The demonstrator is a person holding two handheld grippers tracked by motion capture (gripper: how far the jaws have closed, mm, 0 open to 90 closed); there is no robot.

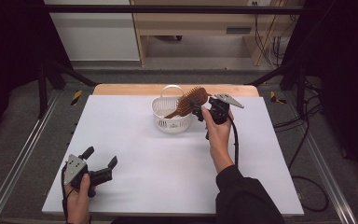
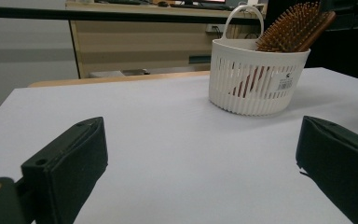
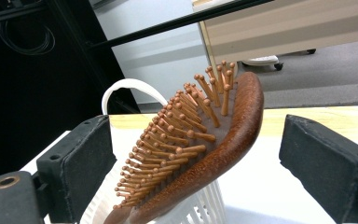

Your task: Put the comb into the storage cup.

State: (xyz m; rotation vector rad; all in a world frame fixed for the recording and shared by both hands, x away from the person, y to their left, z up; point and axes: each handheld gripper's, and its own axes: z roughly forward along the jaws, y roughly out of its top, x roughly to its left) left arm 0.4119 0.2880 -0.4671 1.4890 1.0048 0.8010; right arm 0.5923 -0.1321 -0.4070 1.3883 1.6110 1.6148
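**Wooden brush standing in the white basket, both jaws released**

From the high view I see the hairbrush (image 1: 189,100) just above centre of the frame, handle down inside the basket (image 1: 164,122), its paddle head leaning out over the rim toward the right. The brush is reddish-brown wood, smooth and glossy along its curved back, with a dense field of round-tipped wooden pins on the face. The basket is white plastic, oval, with thin vertical slats around its wall and a loop handle arching at the back. It sits on a matte, pale surface (image 1: 158,168) with a strip of light wood showing at its far edge.

My right gripper (image 1: 198,111) is right of the basket, at the brush head. In the right gripper view its jaws stand wide on either side of the head, the flat black pads clear of the wood: released, gripping nothing.

My left gripper (image 1: 103,163) rests at the lower left of the high view, well apart from the basket, jaws spread with bare surface between them.
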